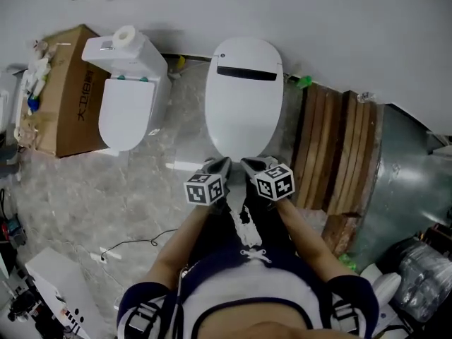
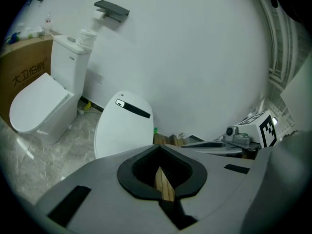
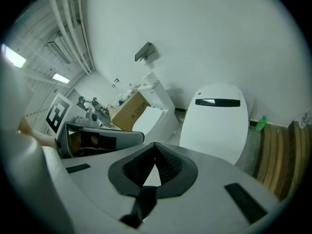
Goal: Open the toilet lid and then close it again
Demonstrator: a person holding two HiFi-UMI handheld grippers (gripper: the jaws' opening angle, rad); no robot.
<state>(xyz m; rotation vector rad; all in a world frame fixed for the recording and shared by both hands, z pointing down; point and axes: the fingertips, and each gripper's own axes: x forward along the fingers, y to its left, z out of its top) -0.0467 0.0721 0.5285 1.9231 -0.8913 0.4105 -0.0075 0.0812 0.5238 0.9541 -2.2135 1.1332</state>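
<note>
The white smart toilet stands by the wall with its oval lid point(image 1: 244, 108) down; a black strip marks the lid's far end. Both grippers hover side by side just in front of the lid's near edge, touching nothing. My left gripper point(image 1: 217, 167) is shut and empty, its marker cube toward me. My right gripper point(image 1: 252, 165) is likewise shut and empty. In the left gripper view the lid point(image 2: 122, 128) lies ahead of the closed left gripper point(image 2: 159, 152). The right gripper view shows the lid point(image 3: 217, 123) beyond the closed right gripper point(image 3: 155, 155).
A second white toilet point(image 1: 127, 108) with a tank and a paper roll stands to the left, a cardboard box point(image 1: 67, 90) beside it. Wooden planks point(image 1: 332, 147) lean at the right, next to a metal duct point(image 1: 402, 182). A cable point(image 1: 134, 244) lies on the marble floor.
</note>
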